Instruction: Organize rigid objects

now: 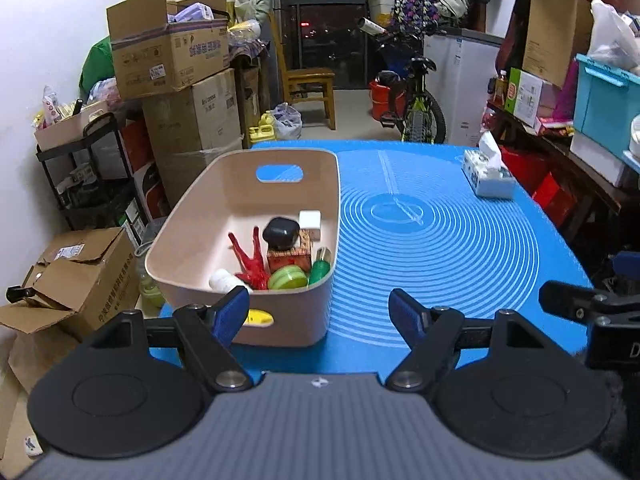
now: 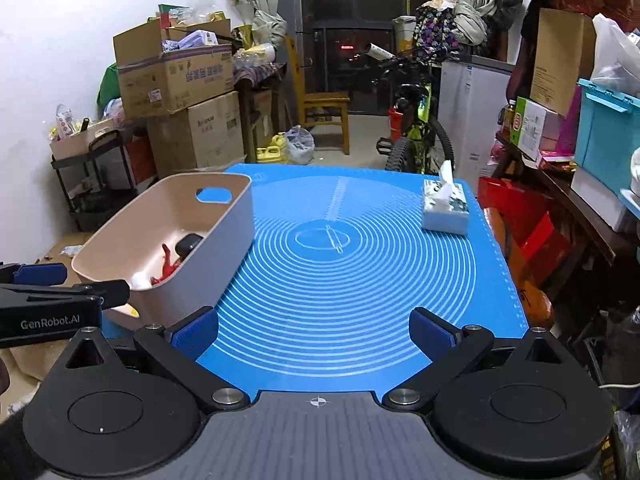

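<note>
- Two grippers are in view, and both stand with jaws spread wide and nothing between the pads: the left gripper (image 1: 319,314) sits at the near edge of the table, the right gripper (image 2: 314,332) to its right at the same edge.
- The left gripper's left pad (image 1: 230,312) lies in front of the near wall of the bin (image 1: 280,326); contact cannot be confirmed from either view.
- Step in hand, as a judgement: the sorting looks finished or close to it. All the small hard items visible are already inside the bin, and the blue mat (image 2: 360,272) carries no loose item except a tissue pack (image 2: 445,208) at the far right.
- Next move, as a judgement: either withdraw, or take hold of the bin. A grip on the bin calls for one pad inside and one outside the near wall, or use of the handle slot (image 1: 280,173) in the far wall.
- The bin is a beige plastic tub with rounded corners and thin walls, on the left part of the mat.
- Contents are piled at its near right corner: a red hand-shaped toy (image 1: 250,258), a black rounded case (image 1: 282,233), a white cube (image 1: 310,220), a wooden box (image 1: 290,258), a green disc (image 1: 288,279), a green bottle (image 1: 320,268) and a white bottle (image 1: 222,280).
- A yellow patch (image 1: 258,317) shows through a slot in the near wall; its identity cannot be determined.
</note>
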The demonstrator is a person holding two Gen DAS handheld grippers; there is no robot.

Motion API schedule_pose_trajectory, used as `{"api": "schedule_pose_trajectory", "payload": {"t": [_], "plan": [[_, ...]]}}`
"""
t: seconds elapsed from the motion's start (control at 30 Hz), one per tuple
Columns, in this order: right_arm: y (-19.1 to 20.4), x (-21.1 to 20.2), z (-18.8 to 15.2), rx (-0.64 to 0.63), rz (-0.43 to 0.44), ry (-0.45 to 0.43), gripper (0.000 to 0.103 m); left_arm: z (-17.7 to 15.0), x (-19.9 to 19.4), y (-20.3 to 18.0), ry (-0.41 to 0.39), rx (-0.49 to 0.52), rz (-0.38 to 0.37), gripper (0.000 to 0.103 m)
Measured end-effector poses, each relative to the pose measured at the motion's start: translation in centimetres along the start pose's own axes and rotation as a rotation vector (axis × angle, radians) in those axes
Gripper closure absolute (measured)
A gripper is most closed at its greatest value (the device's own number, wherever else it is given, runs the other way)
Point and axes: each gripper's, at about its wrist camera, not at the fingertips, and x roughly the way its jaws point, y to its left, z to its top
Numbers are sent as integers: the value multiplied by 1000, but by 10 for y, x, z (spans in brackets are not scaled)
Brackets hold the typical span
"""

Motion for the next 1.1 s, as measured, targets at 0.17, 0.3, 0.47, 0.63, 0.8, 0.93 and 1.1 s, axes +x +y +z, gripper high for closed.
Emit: {"api": "schedule_pose_trajectory", "payload": {"t": [0.17, 0.3, 0.47, 0.63, 0.8, 0.93, 1.1], "plan": [[-1, 2, -16, 1, -15, 7, 2, -15, 6, -2, 10, 4, 2, 26], [-1, 4, -31, -8, -30, 10, 2, -21, 10, -5, 16, 25, -10, 26], [-4, 5, -38, 6, -30, 7, 2, -26, 13, -5, 18, 24, -22, 26], [-10, 7, -43, 39, -36, -1, 2, -29, 14, -6, 20, 29, -28, 26], [-9, 8, -44, 35, -42, -8, 2, -29, 14, -7, 20, 33, -33, 26], [-8, 9, -44, 30, -45, -10, 2, -28, 15, -6, 20, 22, -34, 26], [-8, 8, -44, 33, -45, -11, 2, -28, 14, -6, 18, 24, -39, 26]]}}
